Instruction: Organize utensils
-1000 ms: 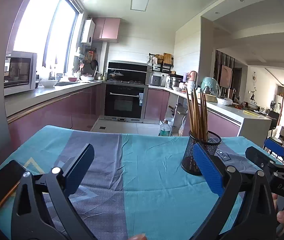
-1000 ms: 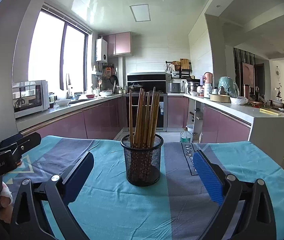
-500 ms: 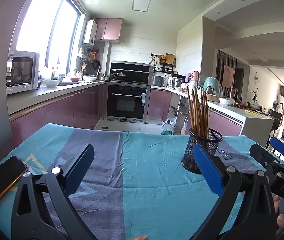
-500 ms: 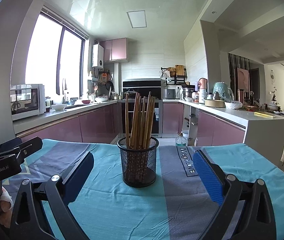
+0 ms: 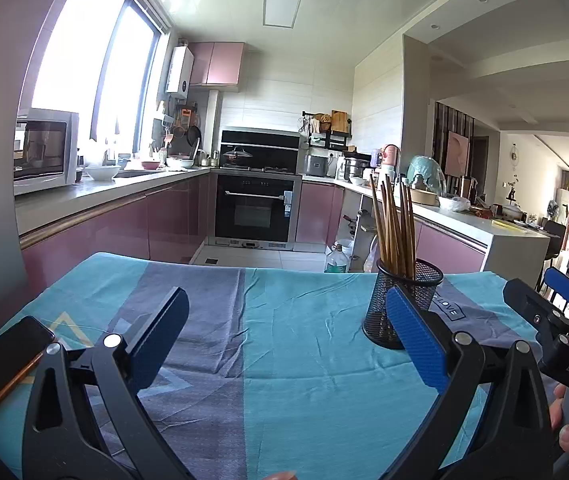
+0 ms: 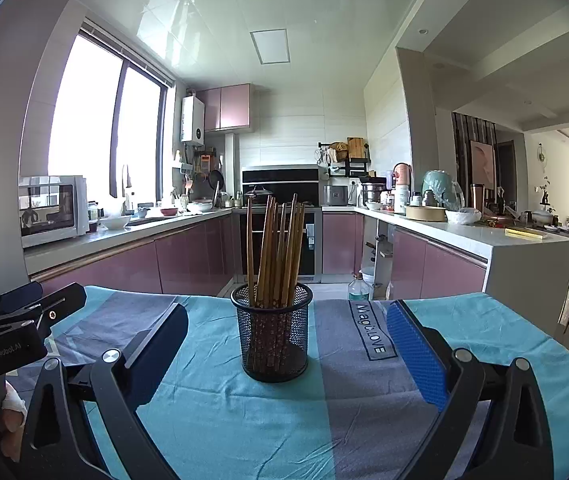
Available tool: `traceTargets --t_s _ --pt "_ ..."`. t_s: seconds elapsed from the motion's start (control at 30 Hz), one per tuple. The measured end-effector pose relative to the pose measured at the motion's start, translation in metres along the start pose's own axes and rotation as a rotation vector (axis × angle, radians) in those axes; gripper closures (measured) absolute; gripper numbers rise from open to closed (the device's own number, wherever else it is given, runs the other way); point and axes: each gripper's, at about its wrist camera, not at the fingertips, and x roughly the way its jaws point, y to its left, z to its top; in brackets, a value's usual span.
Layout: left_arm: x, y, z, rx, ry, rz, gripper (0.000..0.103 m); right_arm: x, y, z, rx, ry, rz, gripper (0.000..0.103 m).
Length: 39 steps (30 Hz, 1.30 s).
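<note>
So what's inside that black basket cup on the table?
The black mesh cup holds a bunch of brown wooden chopsticks, standing up and leaning a little. Their patterned lower ends show through the mesh. The very bottom of the cup is hidden, so anything lying there can't be seen.

The tablecloth (image 6: 484,332) is turquoise with grey-purple bands. On it, the black mesh holder (image 6: 272,336) carries brown chopsticks (image 6: 280,248) with speckled lower ends. Behind the holder, glossy mauve cabinets (image 6: 188,256) flank a black oven (image 5: 254,208).
</note>
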Motion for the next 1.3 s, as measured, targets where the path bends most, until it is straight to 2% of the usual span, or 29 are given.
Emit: traceTargets --t_s 1.3 --pt "-0.0034 -0.0026 -0.0003 0.005 0.004 -0.012 0.006 0.0002 -0.0001 0.0024 0.001 0.002 -0.001 0.007"
